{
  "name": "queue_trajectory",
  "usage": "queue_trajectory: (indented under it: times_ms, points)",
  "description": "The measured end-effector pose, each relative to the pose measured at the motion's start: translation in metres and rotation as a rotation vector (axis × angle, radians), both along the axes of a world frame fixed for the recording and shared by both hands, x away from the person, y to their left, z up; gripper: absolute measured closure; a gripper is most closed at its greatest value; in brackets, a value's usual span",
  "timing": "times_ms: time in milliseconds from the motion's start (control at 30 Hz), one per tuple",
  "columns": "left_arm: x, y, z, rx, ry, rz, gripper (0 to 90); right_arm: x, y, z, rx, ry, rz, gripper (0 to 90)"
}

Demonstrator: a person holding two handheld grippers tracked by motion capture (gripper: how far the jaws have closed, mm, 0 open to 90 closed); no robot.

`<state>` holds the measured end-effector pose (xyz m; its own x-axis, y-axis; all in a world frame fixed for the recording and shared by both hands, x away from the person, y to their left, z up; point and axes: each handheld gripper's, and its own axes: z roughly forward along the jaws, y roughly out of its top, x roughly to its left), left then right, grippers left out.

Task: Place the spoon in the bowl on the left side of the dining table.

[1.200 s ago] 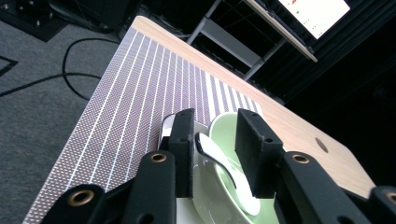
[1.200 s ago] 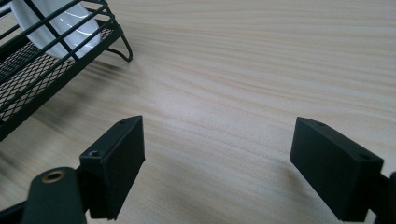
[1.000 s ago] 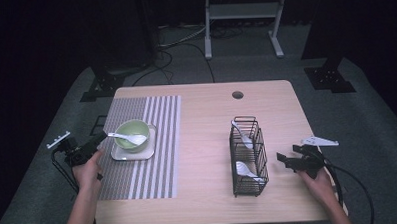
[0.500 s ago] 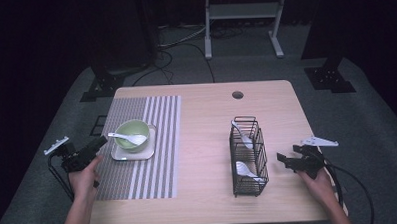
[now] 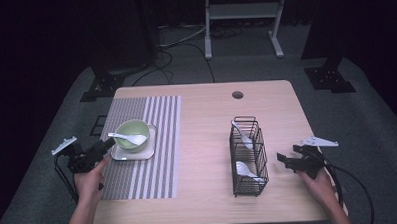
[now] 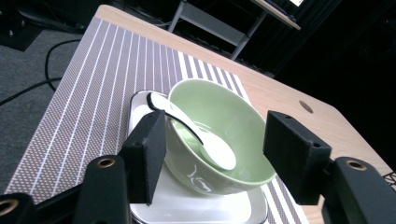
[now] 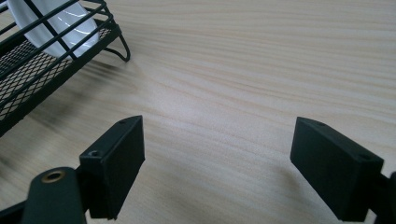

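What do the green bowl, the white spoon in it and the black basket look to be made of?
The green bowl looks like glazed ceramic: smooth, with soft highlights on its thick rim. The white spoon resting in it seems ceramic too, possibly melamine, going by its glossy, thick, rounded shape. The black basket looks like coated metal wire: thin dark bars and a fine mesh floor.

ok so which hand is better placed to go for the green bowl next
Left. The left gripper sits right at the green bowl, jaws open on either side of it after just opening. The right gripper is over bare table beyond the wire rack, jaws open on nothing.
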<state>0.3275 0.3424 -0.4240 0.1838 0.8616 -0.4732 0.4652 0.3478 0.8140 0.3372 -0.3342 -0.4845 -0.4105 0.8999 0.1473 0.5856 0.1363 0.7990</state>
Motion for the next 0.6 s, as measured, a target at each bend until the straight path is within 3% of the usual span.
queue_trajectory:
  times_ms: [100,367,600]
  points:
    - [-0.002,-0.004,-0.001,0.000,0.017,-0.001,30.0,0.000,0.000,0.000,-0.001,0.000,0.000,16.5]
    - [-0.005,-0.012,-0.001,0.024,0.021,-0.017,24.1,0.000,0.000,0.000,-0.004,0.000,-0.001,16.5]
    - [-0.008,-0.029,0.001,0.101,0.006,-0.044,19.1,0.000,0.000,0.000,-0.004,-0.001,-0.001,16.5]
